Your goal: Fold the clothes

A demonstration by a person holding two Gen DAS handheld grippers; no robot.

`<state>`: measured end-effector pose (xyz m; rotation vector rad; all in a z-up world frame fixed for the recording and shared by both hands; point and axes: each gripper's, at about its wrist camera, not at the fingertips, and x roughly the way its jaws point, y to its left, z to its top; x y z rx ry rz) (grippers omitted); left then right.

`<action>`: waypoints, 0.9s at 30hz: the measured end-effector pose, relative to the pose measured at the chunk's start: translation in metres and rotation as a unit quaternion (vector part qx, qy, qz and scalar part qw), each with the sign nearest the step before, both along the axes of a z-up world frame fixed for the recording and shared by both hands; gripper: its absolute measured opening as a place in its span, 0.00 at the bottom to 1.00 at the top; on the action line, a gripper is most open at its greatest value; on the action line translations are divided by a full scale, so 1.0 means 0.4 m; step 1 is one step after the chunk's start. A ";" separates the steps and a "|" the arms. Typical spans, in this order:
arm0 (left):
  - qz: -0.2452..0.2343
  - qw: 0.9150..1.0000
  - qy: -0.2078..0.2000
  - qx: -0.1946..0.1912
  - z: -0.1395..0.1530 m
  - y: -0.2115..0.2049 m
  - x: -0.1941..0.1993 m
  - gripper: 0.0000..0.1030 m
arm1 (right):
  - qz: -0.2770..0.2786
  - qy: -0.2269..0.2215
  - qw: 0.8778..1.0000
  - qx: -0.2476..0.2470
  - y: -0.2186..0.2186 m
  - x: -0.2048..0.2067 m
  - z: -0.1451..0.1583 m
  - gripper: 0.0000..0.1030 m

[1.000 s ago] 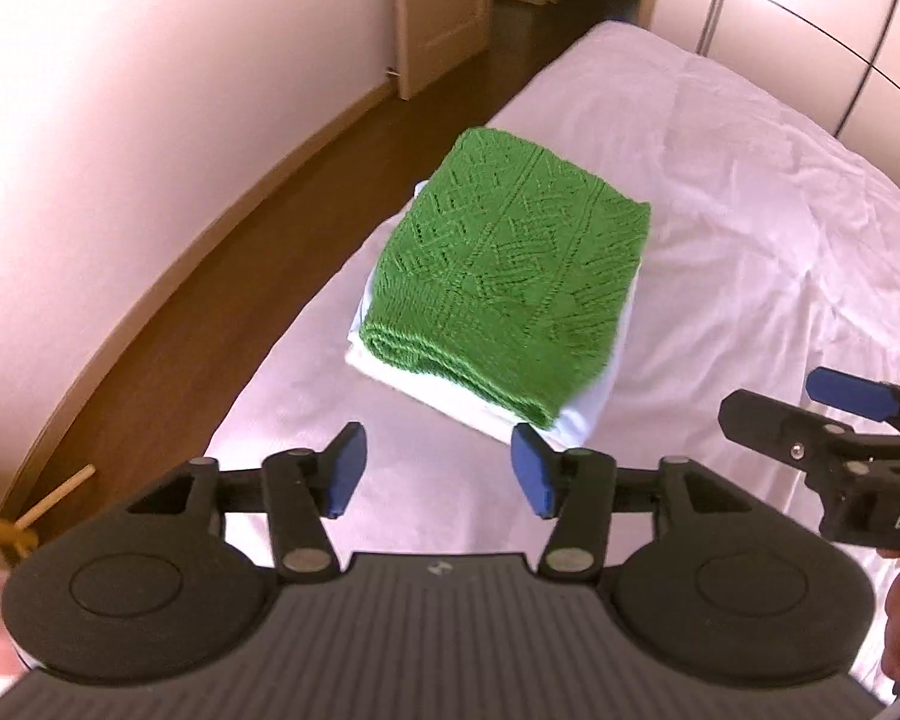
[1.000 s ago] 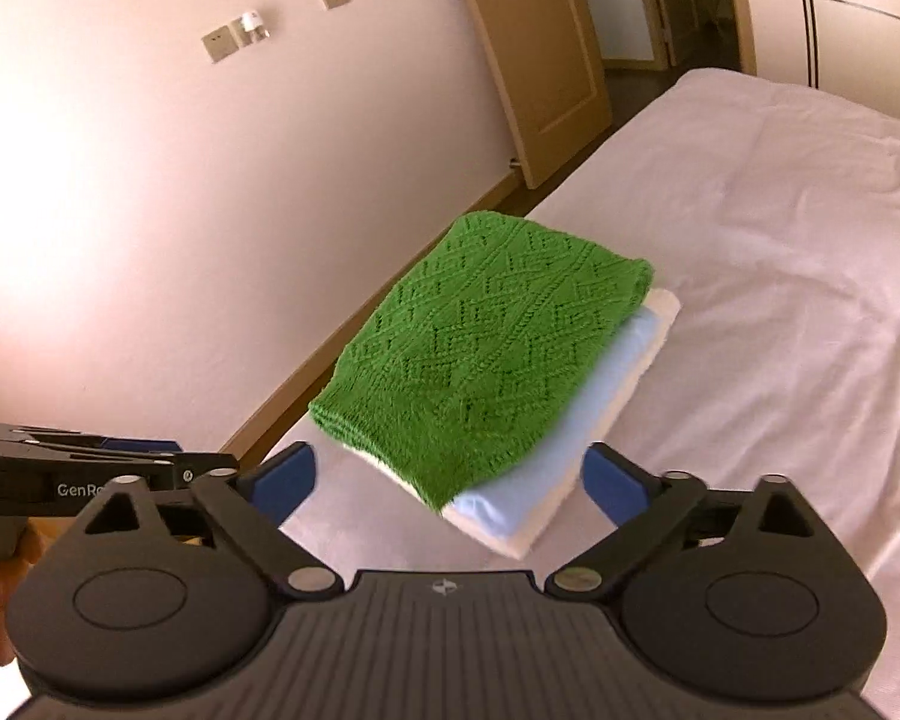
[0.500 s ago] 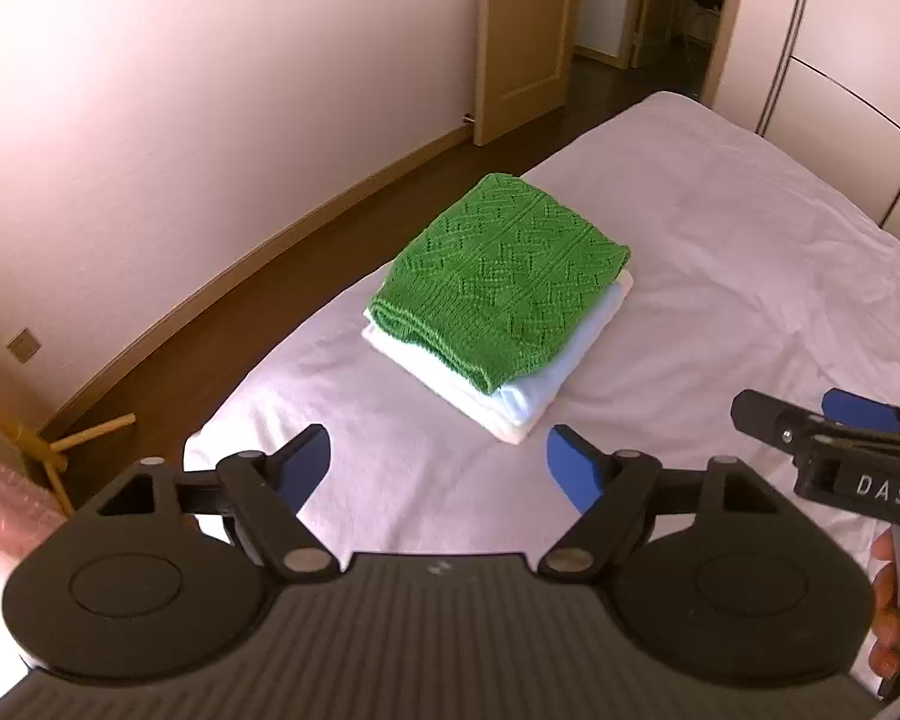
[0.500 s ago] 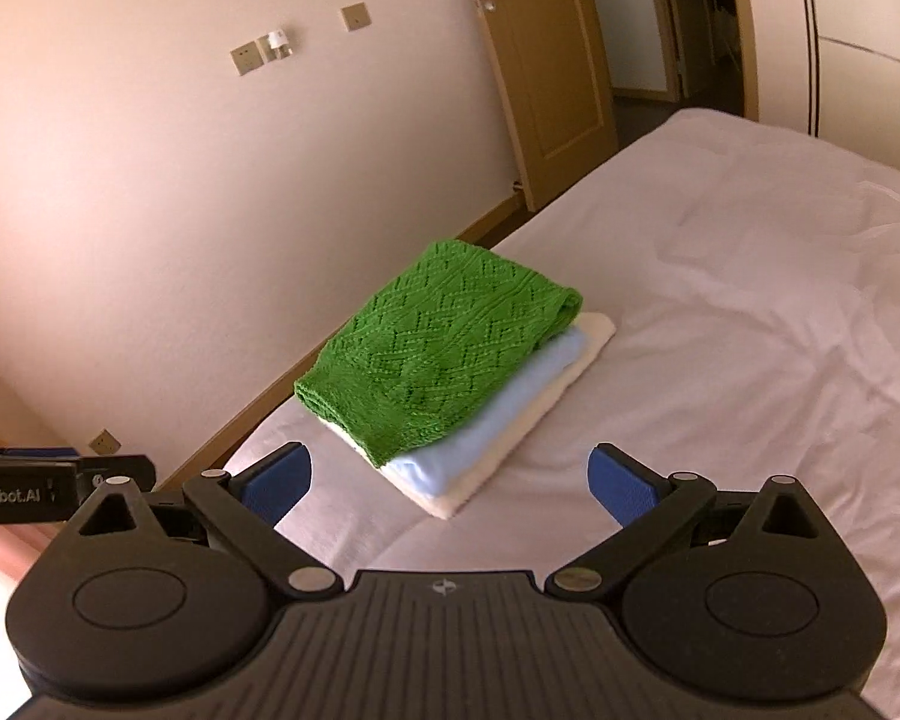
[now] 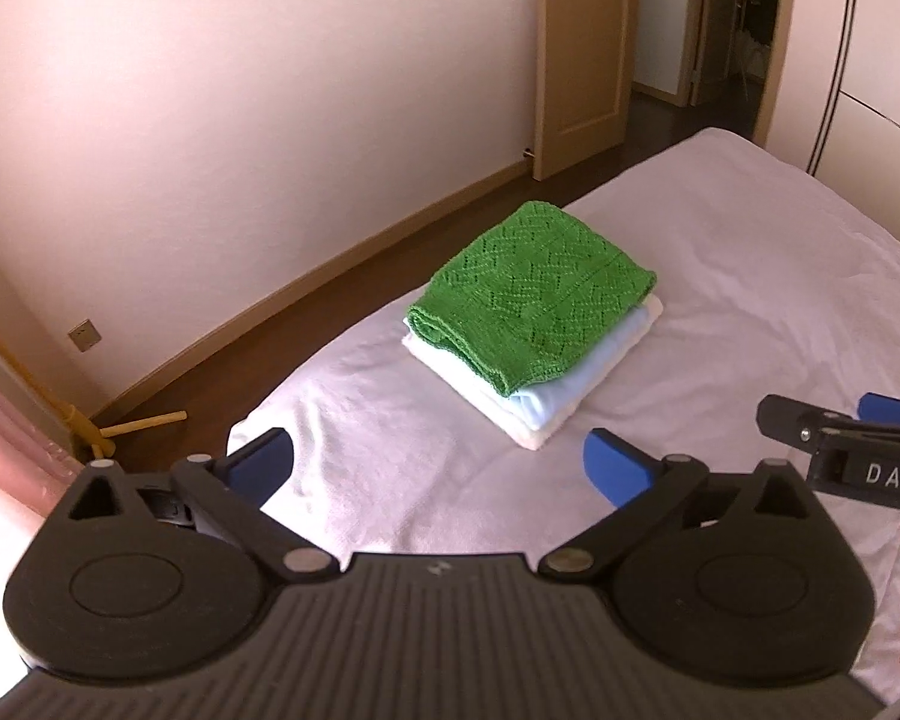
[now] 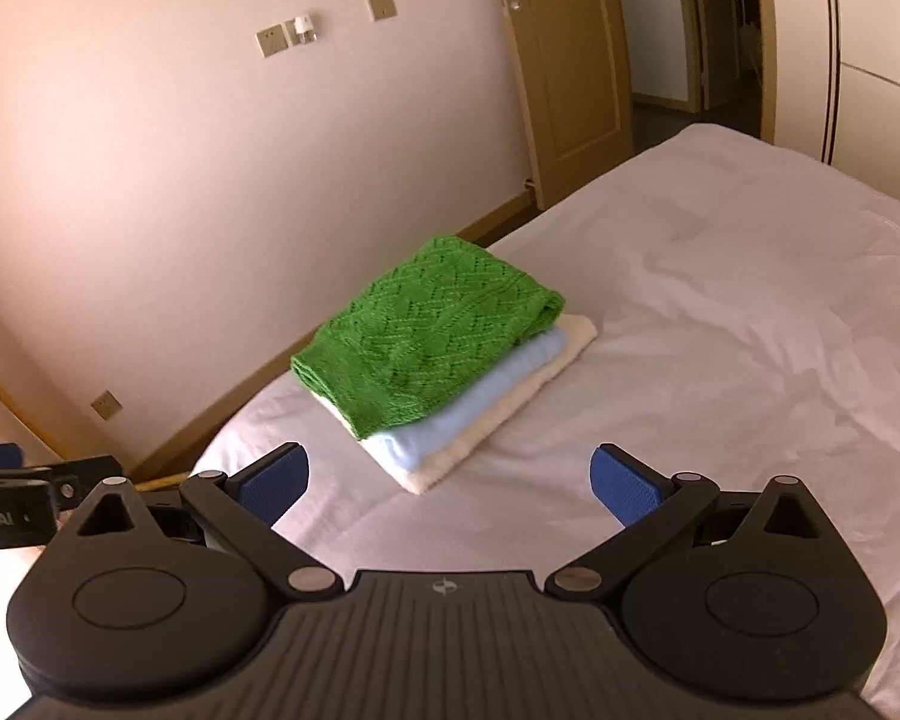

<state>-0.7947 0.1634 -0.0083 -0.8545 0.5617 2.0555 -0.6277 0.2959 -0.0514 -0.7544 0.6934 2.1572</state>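
A folded green knit sweater (image 5: 528, 294) lies on top of a folded light blue garment (image 5: 576, 378) and a folded white one (image 5: 480, 402), stacked near the corner of the bed. The stack also shows in the right wrist view, with the green sweater (image 6: 432, 336) on top. My left gripper (image 5: 438, 465) is open and empty, held back from the stack above the sheet. My right gripper (image 6: 450, 480) is open and empty, also short of the stack. The right gripper shows at the right edge of the left wrist view (image 5: 840, 456).
The bed has a white sheet (image 5: 750, 276) with wrinkles. A wall with a wooden skirting runs along the left (image 5: 270, 120). A wooden door (image 5: 576, 54) stands at the back, with wardrobe fronts to the right. A wooden stand's foot (image 5: 126, 423) is on the dark floor.
Both grippers have pulled back and up from the stack, which now looks smaller and farther. The left gripper's jaws have opened wider. The stack has not moved.
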 end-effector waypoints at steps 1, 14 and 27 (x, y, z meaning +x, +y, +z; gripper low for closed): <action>0.004 1.000 0.002 0.001 -0.003 0.001 0.003 0.99 | -0.001 -0.003 1.000 0.003 0.001 0.004 0.001 1.00; 0.051 0.998 -0.019 0.010 -0.041 0.023 0.030 0.99 | -0.003 -0.031 0.999 0.021 0.045 0.026 0.009 1.00; 0.062 0.996 -0.055 -0.022 -0.101 0.072 0.015 0.99 | -0.031 0.000 0.997 -0.069 0.140 0.049 -0.036 1.00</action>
